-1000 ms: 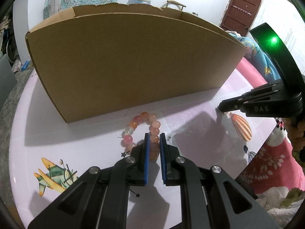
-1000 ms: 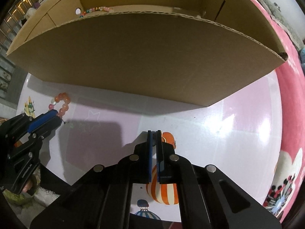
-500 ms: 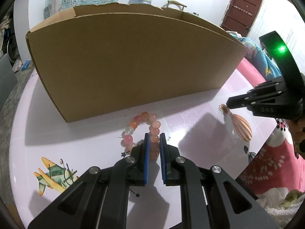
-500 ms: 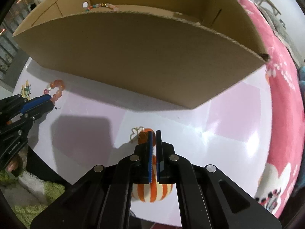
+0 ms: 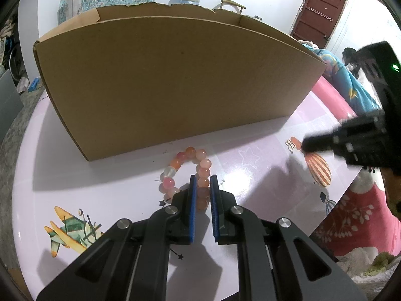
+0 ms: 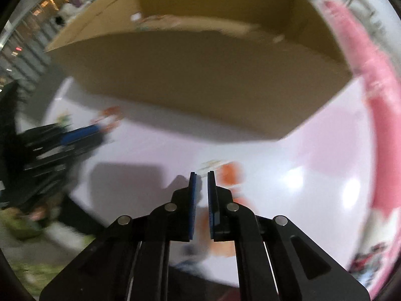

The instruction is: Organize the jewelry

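A bracelet of orange, pink and pale round beads lies on the pink table just in front of the cardboard box. My left gripper is shut on the bracelet's near side, with beads squeezed between the blue pads. My right gripper hovers over the table with its jaws opening a narrow gap and nothing between them. In the left wrist view the right gripper points in from the right, beside a small pale gold looped piece. I cannot tell whether that piece is loose or printed. A blurred beaded string lies inside the box.
The round table top carries printed pictures: a striped balloon and an aeroplane. The tall box wall closes off the far side. A pink patterned cloth borders the table on the right. My left gripper shows blurred at the left.
The right gripper has drifted rightward and away in the left wrist view, and its pads have parted slightly. Its own view is now motion-blurred. The left gripper and bracelet have not moved.
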A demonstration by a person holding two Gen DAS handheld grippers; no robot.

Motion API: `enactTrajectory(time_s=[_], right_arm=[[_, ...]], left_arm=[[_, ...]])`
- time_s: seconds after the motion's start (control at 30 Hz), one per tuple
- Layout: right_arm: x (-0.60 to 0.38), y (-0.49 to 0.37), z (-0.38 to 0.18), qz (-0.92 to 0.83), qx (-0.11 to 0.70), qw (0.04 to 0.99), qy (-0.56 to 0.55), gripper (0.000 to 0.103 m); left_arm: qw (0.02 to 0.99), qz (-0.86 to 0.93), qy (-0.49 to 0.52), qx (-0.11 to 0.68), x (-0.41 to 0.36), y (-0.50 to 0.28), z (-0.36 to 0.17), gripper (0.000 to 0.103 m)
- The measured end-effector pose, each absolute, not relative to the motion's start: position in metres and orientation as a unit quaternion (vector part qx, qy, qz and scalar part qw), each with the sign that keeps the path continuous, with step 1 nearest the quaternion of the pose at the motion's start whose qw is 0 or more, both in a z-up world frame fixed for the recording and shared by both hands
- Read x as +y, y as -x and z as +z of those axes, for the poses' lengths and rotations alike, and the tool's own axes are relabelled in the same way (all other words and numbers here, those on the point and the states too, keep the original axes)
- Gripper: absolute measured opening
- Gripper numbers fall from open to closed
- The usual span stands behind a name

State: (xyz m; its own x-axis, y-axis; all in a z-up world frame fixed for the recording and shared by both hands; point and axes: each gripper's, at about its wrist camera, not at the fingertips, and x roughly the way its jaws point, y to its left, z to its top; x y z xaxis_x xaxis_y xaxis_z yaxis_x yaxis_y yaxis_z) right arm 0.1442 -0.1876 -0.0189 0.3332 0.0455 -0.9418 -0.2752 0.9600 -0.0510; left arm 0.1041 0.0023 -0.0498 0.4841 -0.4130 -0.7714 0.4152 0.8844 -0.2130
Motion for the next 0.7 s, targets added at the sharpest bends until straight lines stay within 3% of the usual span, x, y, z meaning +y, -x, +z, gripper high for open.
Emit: enactTrajectory(time_s=[0.07,0.4,0.6,0.63,0.7], right_arm=[[-0.195,-0.152,-0.026,0.08,0.559,0.818,0.111,0.011],[-0.171,-0.135,-0.038,0.182,0.604,0.774,0.054,0.01],[-0.204,-0.149,-0.034,0.076,0.572,0.815,0.06,0.012],[-0.209,-0.15,-0.032,0.065,0.564,0.822,0.048,0.015],[-0.214,-0.147,-0.028,0.062,0.549,0.833,0.023,0.025]], left_arm=[[0.862,-0.24,-0.002,0.447,0.002,-0.105,-0.05,0.01],[0.861,-0.236,-0.002,0.45,0.003,-0.106,-0.049,0.01],[0.863,-0.23,-0.021,0.45,0.0,-0.104,-0.047,0.01],[0.865,-0.228,-0.039,0.446,-0.002,-0.101,-0.043,0.011],[0.875,-0.233,-0.066,0.418,-0.007,-0.09,-0.031,0.023]])
